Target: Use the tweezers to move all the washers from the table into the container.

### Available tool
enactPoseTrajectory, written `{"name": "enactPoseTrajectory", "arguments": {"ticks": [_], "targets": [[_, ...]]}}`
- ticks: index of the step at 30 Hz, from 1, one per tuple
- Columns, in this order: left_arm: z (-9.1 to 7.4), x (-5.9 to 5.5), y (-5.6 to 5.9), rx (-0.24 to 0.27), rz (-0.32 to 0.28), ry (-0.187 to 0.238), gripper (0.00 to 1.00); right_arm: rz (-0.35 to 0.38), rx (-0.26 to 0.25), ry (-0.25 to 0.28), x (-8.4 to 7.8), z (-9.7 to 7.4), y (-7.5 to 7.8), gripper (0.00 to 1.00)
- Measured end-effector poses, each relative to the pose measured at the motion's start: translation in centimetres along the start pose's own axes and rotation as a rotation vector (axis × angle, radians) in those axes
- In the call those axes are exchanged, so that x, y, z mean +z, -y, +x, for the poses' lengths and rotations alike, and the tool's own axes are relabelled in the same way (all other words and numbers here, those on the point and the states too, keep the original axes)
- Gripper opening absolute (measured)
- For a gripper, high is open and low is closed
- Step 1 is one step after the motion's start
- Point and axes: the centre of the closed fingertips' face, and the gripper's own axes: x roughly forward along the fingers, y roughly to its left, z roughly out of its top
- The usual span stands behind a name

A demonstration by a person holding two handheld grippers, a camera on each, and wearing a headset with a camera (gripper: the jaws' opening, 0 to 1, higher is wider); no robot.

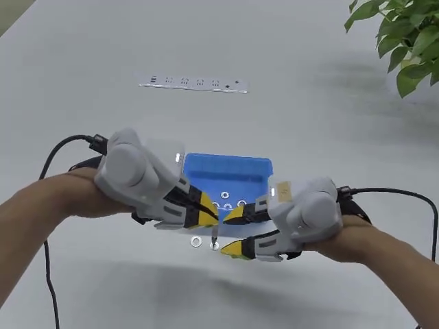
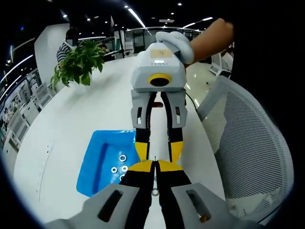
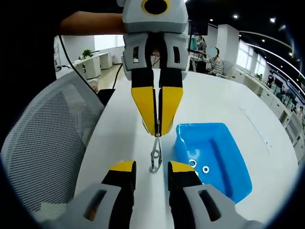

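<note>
My left gripper (image 1: pixel 210 217) (image 2: pixel 156 165) is shut on thin metal tweezers (image 3: pixel 155 151) that point down at the white table. The tweezer tips (image 1: pixel 215 241) touch a washer (image 3: pixel 153 169) lying there; whether they pinch it I cannot tell. A second loose washer (image 1: pixel 197 241) lies just to the left. My right gripper (image 1: pixel 230 234) (image 3: pixel 151 168) faces the left one, open, with a jaw on either side of the tweezer tips. Just beyond both grippers sits the blue container (image 1: pixel 233 168) (image 2: pixel 97 162) (image 3: pixel 224 148), with several washers (image 1: pixel 241 203) (image 2: pixel 122 158) (image 3: pixel 192 163) inside.
A white power strip (image 1: pixel 193 83) lies further back on the table. A green plant (image 1: pixel 405 38) stands at the far right corner. A mesh office chair (image 2: pixel 248 143) (image 3: pixel 47 143) stands by the table's near edge. Cables (image 1: pixel 51 164) trail from both grippers.
</note>
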Motion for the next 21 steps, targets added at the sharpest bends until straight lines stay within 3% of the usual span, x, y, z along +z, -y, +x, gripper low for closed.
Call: {"name": "enactPoseTrajectory", "arguments": {"ticks": [14,21], "targets": [[0.2,0.0,0.3,-0.015,-0.010,-0.004,0.05,-0.036,0.017,-0.041,0.3,1.6,0.4,0.09],[0.1,-0.1,0.1,-0.010,-0.009,-0.006,0.05,-0.068,0.036,-0.077,0.3,1.6,0.2,0.08]]}}
